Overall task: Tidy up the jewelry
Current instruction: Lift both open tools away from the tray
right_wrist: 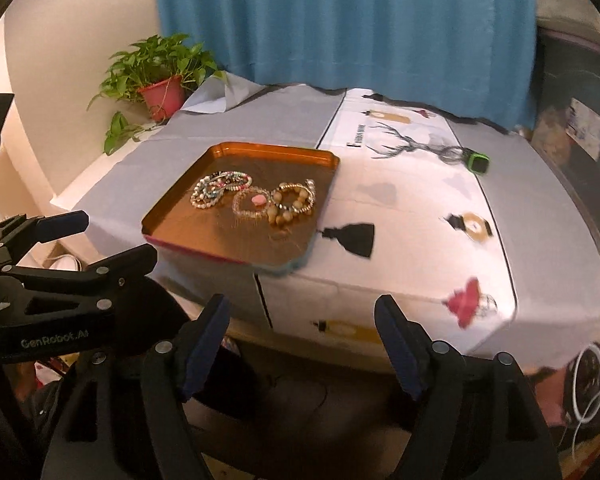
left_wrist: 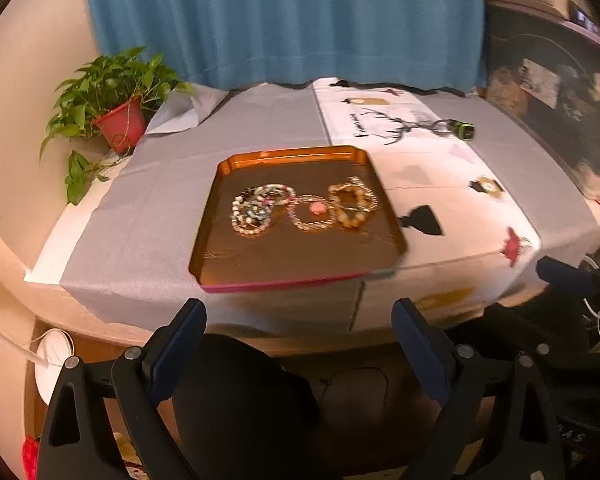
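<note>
An orange tray (left_wrist: 220,248) (right_wrist: 172,224) lies on the cloth-covered table near its front edge. Several bracelets sit in it: a pearl and coloured-bead cluster (left_wrist: 256,210) (right_wrist: 220,188), a chain bracelet with a pink charm (left_wrist: 314,210) (right_wrist: 256,202), and gold and wooden-bead bracelets (left_wrist: 354,204) (right_wrist: 294,202). My left gripper (left_wrist: 300,312) is open and empty, held in front of the table edge, short of the tray. My right gripper (right_wrist: 302,308) is also open and empty, off the table's front edge and to the right of the tray. The left gripper (right_wrist: 96,240) shows at the left of the right wrist view.
A potted plant (left_wrist: 120,120) (right_wrist: 162,96) stands at the table's far left corner before a blue curtain (left_wrist: 284,20). A small green device (left_wrist: 466,130) (right_wrist: 478,160) lies at the back right on the printed cloth (left_wrist: 420,184). Dark clutter fills the space to the right of the table.
</note>
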